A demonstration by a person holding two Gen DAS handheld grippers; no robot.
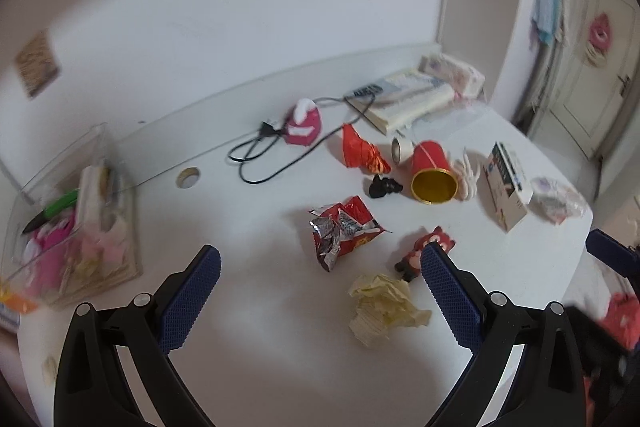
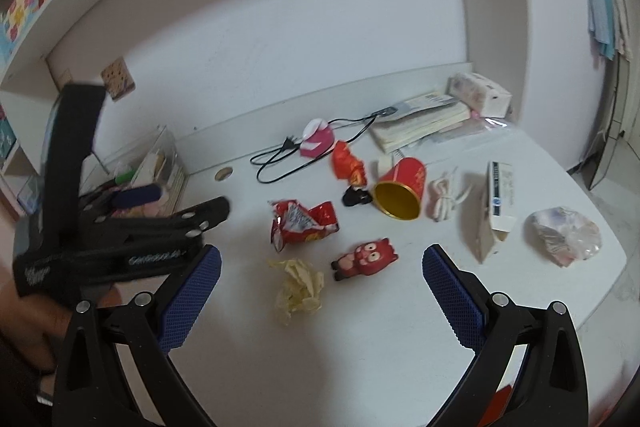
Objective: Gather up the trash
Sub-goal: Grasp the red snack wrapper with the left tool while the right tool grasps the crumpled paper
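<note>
1. The left gripper hangs over the smooth white desk, its two blue, grid-textured fingers spread wide apart with nothing between them.
2. The right gripper hangs likewise, its blue knurled fingers parted and empty; in its view the left gripper's black body crosses the left side, blurred.
3. A crumpled ball of pale yellow paper lies on the desk just before the left gripper, between its fingertips in that view.
4. Just beyond it lies a torn red snack wrapper with a silvery foil lining, wrinkled and flattened open.
5. A small glossy red cartoon figurine lies on its side near the paper ball.
6. Farther back, a red paper cup with a shiny gold inside lies tipped over, mouth toward the cameras, with a crinkled red-and-gold foil wrapper and a small black lump beside it.
7. A white carton and a scrunched clear plastic bag sit at the right.
8. A clear plastic box of pink clutter stands at the left.
</note>
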